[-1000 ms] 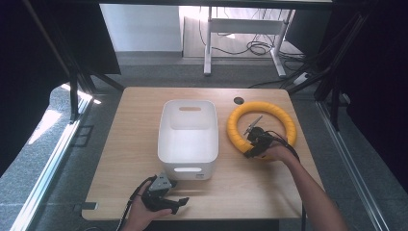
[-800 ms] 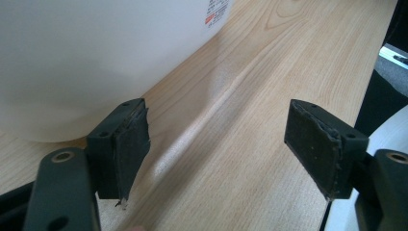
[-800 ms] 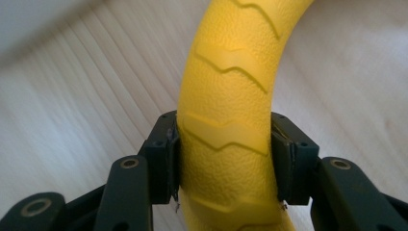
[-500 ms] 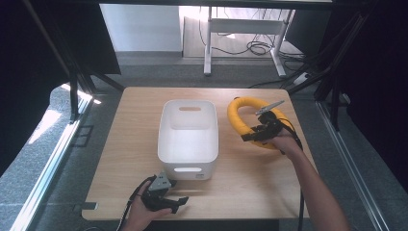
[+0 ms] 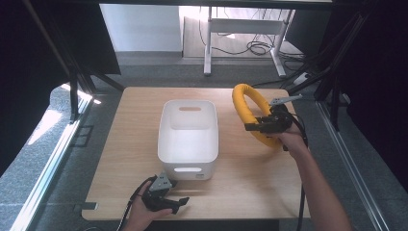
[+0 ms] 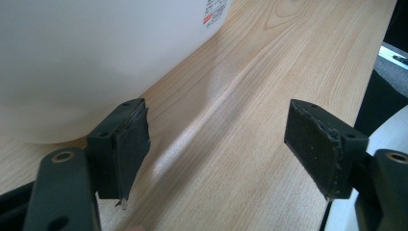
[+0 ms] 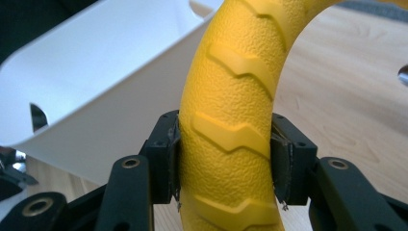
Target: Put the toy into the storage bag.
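Note:
A yellow ring-shaped tyre [image 5: 244, 107] with a zigzag tread is held tilted up on edge above the right part of the table. My right gripper [image 5: 255, 128] is shut on its near rim. In the right gripper view both pads press the tyre [image 7: 226, 139] from either side, and the white bin [image 7: 91, 96] lies behind it. The white plastic bin [image 5: 188, 139] stands in the middle of the table. My left gripper [image 5: 179, 201] rests near the front edge, just in front of the bin, open with only bare wood between its pads [image 6: 130, 144].
The wooden table [image 5: 139, 115] has bare room to the left of the bin and along the front right. Dark frame posts [image 5: 72, 91] stand at the table's left and right sides. A desk frame with cables [image 5: 250, 45] is on the floor beyond.
My right gripper has lifted the yellow tyre from lying flat on the table up onto its edge, clear of the surface. The left gripper has stayed put.

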